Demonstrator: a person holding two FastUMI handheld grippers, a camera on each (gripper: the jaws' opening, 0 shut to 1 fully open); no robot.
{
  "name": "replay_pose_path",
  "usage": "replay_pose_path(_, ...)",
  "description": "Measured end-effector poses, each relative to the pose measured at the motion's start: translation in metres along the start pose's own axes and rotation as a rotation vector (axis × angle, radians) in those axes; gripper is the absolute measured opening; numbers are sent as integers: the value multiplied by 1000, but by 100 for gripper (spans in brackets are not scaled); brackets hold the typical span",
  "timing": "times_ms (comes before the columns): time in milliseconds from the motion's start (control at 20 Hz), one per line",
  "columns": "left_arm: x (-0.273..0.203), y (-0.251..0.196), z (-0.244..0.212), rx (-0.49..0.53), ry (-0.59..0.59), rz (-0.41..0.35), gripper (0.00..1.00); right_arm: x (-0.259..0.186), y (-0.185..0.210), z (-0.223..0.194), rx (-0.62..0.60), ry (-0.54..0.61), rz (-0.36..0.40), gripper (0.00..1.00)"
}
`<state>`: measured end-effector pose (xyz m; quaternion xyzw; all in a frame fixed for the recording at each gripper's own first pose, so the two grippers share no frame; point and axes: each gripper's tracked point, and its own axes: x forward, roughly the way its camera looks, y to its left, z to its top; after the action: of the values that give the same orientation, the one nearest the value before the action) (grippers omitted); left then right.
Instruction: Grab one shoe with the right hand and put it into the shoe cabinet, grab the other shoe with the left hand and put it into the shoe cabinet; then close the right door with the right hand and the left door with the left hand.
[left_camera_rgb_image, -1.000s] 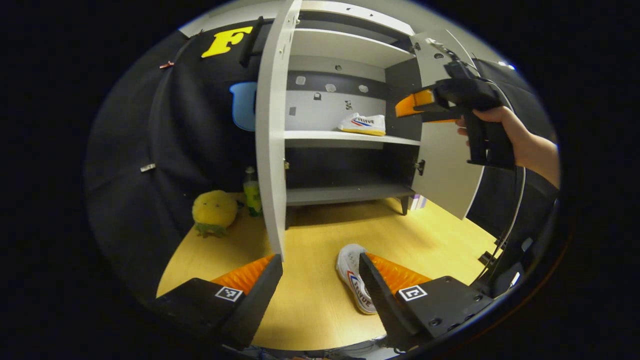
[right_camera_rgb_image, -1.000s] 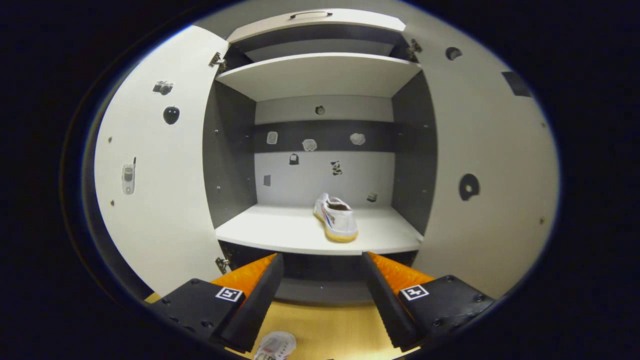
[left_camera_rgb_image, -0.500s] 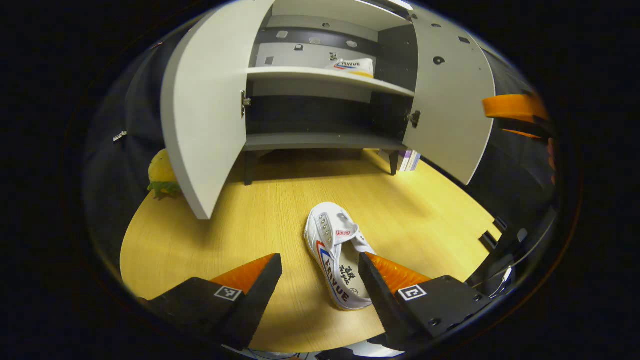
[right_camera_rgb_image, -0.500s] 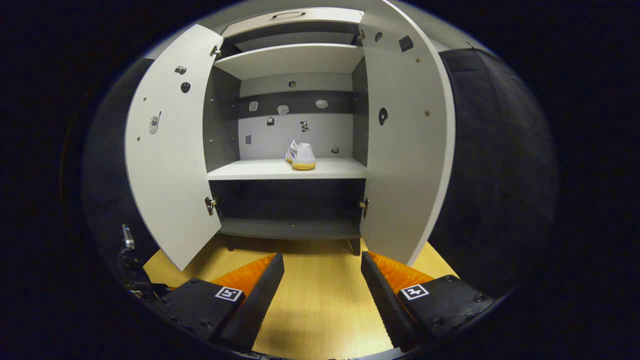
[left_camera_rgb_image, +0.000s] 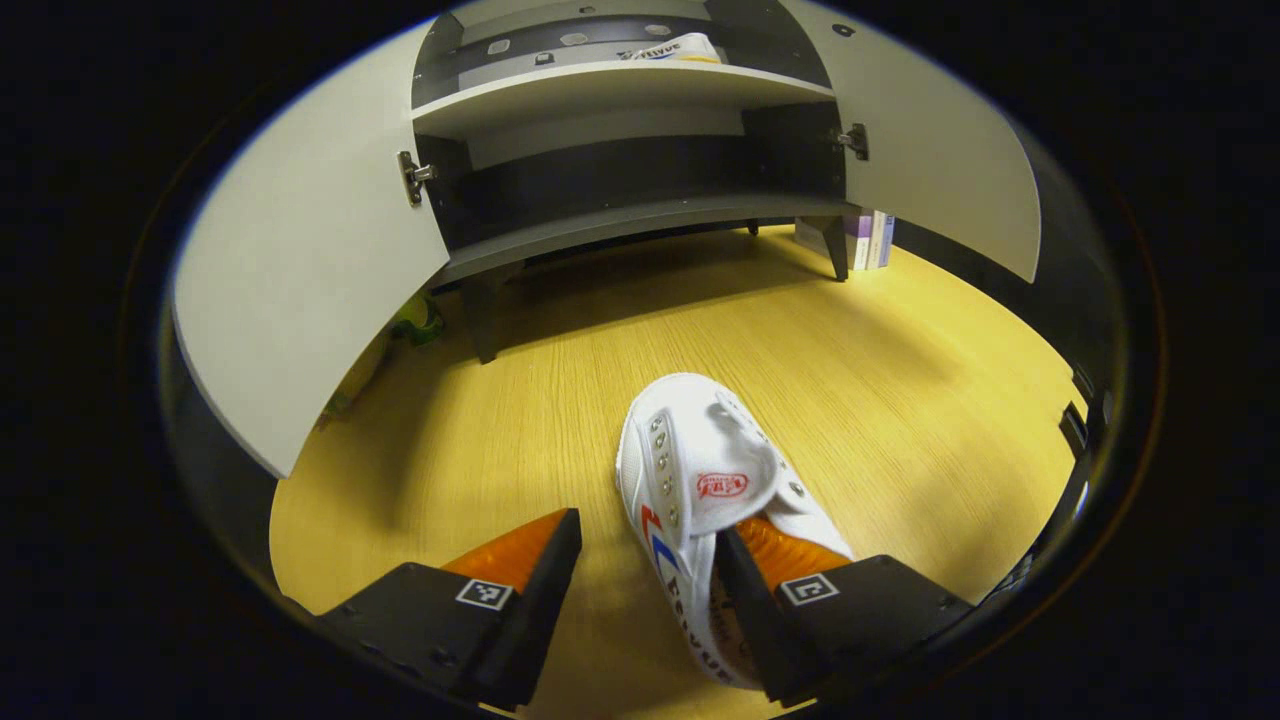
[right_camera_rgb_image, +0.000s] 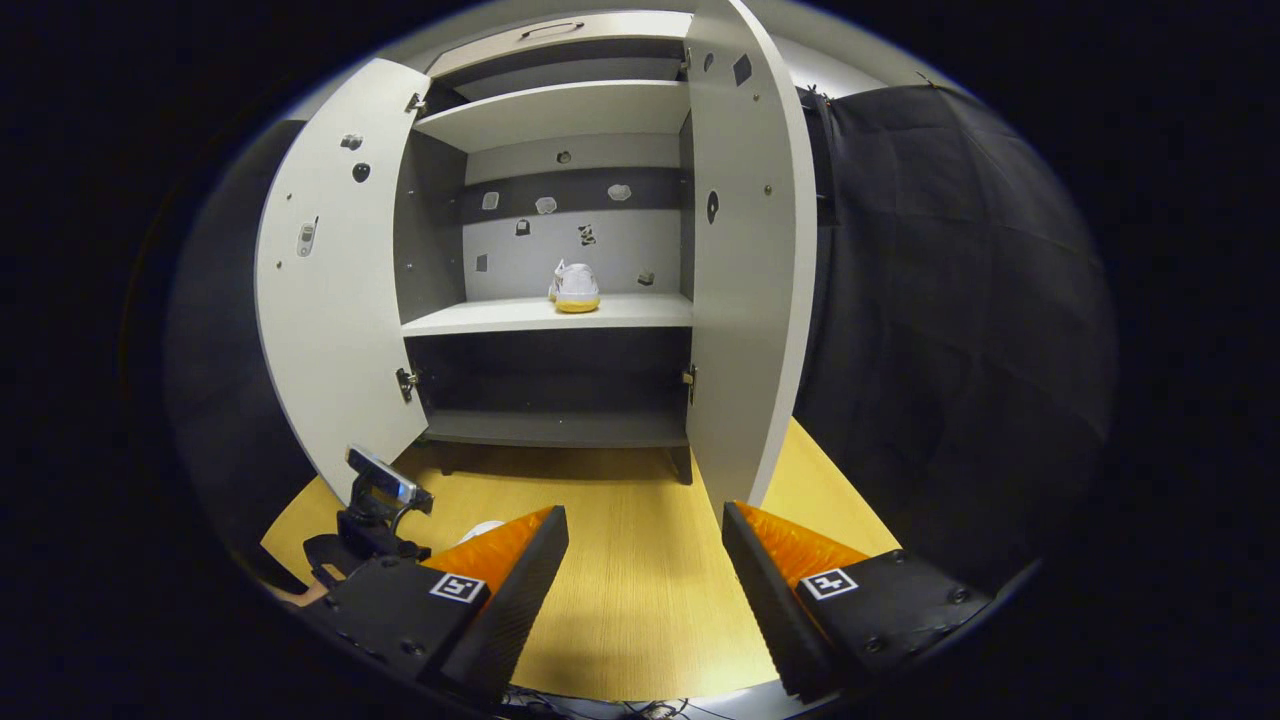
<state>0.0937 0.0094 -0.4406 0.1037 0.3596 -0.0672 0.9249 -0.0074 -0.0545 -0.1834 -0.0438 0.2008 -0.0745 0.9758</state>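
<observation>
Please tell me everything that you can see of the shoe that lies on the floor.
The shoe on the floor is a white, canvas-looking low sneaker with metal eyelets, a red mark on its tongue and red and blue stripes along its side. It lies upright on the yellow wooden floor, toe toward the open cabinet. The left gripper is open around its heel end.
</observation>
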Motion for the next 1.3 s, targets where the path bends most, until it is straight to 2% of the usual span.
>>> replay_pose_path(50,4,0,1,-12,7,7,77,1,0,0,-3,-1,7,98)
replay_pose_path(100,5,0,4,-24,7,16,66,2,-1,-1,-8,1,12,98)
replay_pose_path(200,8,-7,3,-31,30,3,51,4,-2,-3,-13,7,29,98)
replay_pose_path(250,9,-9,5,-32,33,3,50,4,-3,-3,-15,9,38,99)
replay_pose_path(300,10,-7,4,-31,43,19,36,7,-3,-3,-20,9,46,99)
replay_pose_path(350,10,-6,4,-37,54,35,34,9,-5,-2,-25,8,52,99)
replay_pose_path(450,13,3,0,-77,81,65,22,12,-9,2,-35,-2,61,99)
replay_pose_path(500,13,7,-2,-110,95,64,11,12,-12,4,-34,-9,64,99)
replay_pose_path(550,11,7,2,-143,97,50,7,14,-13,6,-30,-13,66,99)
replay_pose_path(750,-14,12,23,-179,64,76,5,14,-25,7,-14,-21,68,99)
replay_pose_path(950,-63,10,74,-261,-21,50,5,11,-29,12,5,-8,80,99)
replay_pose_path(1150,-121,18,152,-189,-160,61,5,-1,-33,13,-27,-26,104,99)
replay_pose_path(1300,-148,20,215,-177,-231,50,5,-8,-32,3,-30,-1,138,98)
